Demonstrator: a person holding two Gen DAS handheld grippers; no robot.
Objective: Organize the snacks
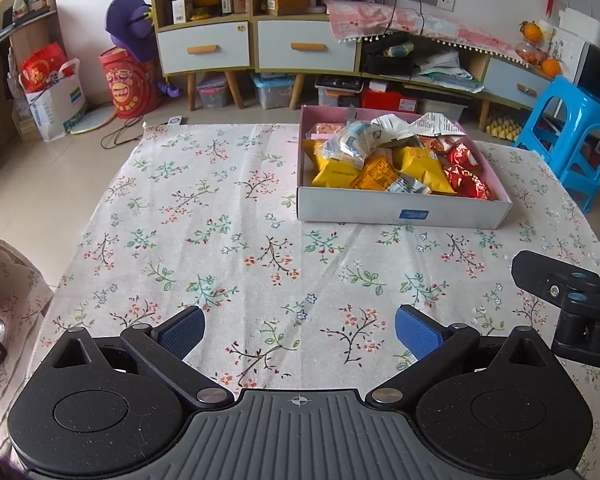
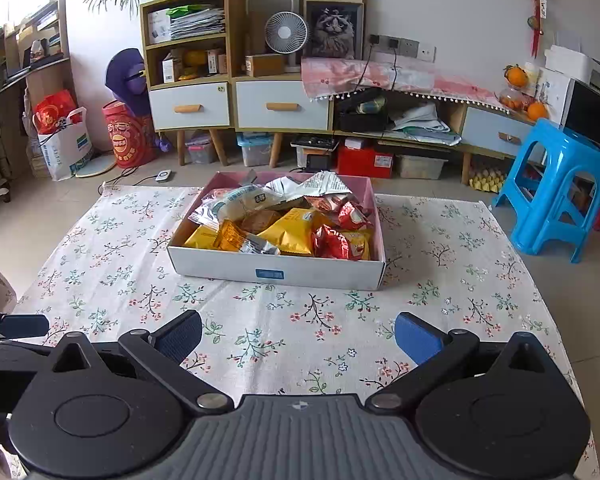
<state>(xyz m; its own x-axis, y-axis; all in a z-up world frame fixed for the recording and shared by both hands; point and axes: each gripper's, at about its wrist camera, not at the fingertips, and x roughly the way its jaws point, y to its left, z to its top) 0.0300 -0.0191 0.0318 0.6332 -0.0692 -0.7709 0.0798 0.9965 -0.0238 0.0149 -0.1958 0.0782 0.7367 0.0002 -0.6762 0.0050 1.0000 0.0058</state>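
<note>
A shallow white cardboard box (image 1: 400,210) with a pink inside stands on the floral tablecloth (image 1: 220,240), far right of centre. It holds several snack packets: yellow (image 1: 418,162), red (image 1: 466,182), silver and white ones. In the right wrist view the box (image 2: 276,270) sits straight ahead, with yellow (image 2: 292,236) and red packets (image 2: 332,242) in it. My left gripper (image 1: 300,332) is open and empty, low over the cloth, well short of the box. My right gripper (image 2: 298,338) is open and empty too. It also shows at the right edge of the left wrist view (image 1: 560,292).
A blue plastic stool (image 2: 556,188) stands on the floor right of the table. Cabinets with drawers (image 2: 236,104), storage bins and bags line the far wall. The table's edges lie left (image 1: 48,300) and right (image 2: 540,300).
</note>
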